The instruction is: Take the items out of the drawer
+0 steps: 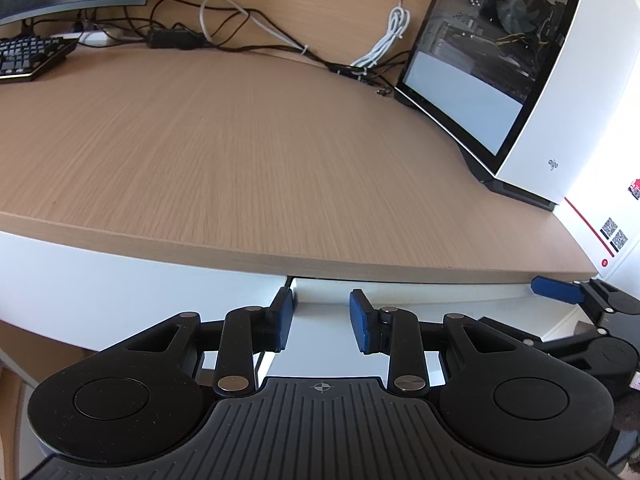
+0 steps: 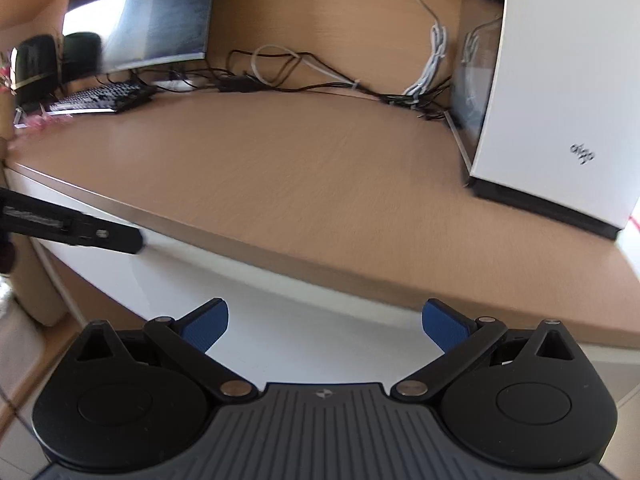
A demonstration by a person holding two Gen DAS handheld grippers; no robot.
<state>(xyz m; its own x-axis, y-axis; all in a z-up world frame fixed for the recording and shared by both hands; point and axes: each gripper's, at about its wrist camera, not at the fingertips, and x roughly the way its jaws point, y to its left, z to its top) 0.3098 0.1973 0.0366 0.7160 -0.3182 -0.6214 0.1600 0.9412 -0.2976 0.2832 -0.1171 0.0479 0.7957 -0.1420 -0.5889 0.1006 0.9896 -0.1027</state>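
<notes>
keyboard [image 1: 30, 58] upper left on my desk [image 1: 224, 152] | cables [image 1: 256, 28] behind, top centre | computer case [image 1: 532, 80] upper right | drawer [image 1: 400, 294] under desk edge, lower centre

a small grey logo [image 1: 553, 165], three rounded glyphs too stylised to read as letters, stands low on the white front panel of the computer case [image 1: 580, 92] at about three o'clock; in the right wrist view the same logo sits at three o'clock too, tilted. at four o'clock in the left wrist view, a white box [image 1: 608, 236] with a red stripe carries two qr-like code squares [image 1: 614, 234] and a round red mark; its print is too small to read.
</notes>
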